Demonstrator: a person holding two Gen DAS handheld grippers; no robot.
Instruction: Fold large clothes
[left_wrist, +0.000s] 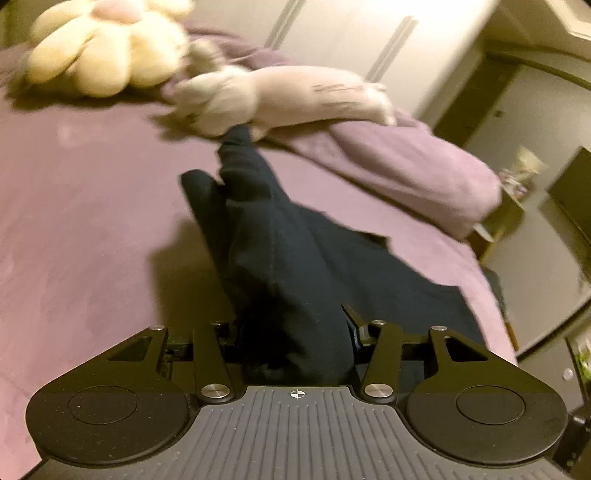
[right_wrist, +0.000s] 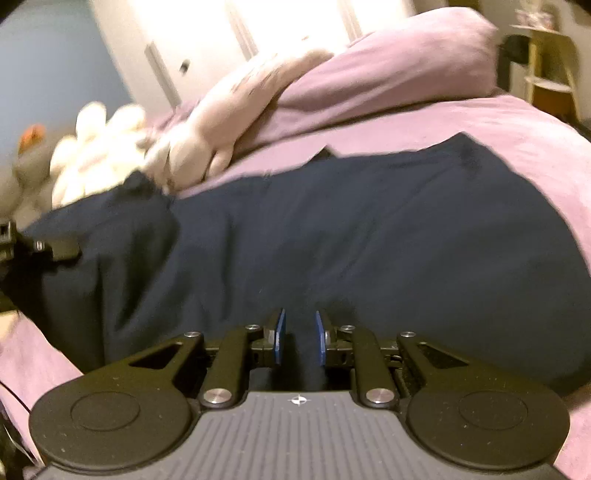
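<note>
A large dark navy garment (right_wrist: 332, 229) lies spread on a purple bed (left_wrist: 81, 206). In the left wrist view the garment (left_wrist: 288, 266) rises in a bunched ridge into my left gripper (left_wrist: 291, 332), which is shut on a thick fold of it; its fingers are mostly buried in cloth. My right gripper (right_wrist: 299, 332) is shut on a narrow fold of the same garment, blue pads (right_wrist: 279, 334) either side of the cloth. The left gripper's finger also shows at the left edge of the right wrist view (right_wrist: 55, 249), holding the garment's raised end.
A cream flower-shaped plush (left_wrist: 99, 51) and a pale long plush toy (left_wrist: 288, 98) lie at the head of the bed next to a purple pillow (left_wrist: 413, 166). A small shelf (right_wrist: 550, 70) stands beside the bed. White wardrobe doors are behind.
</note>
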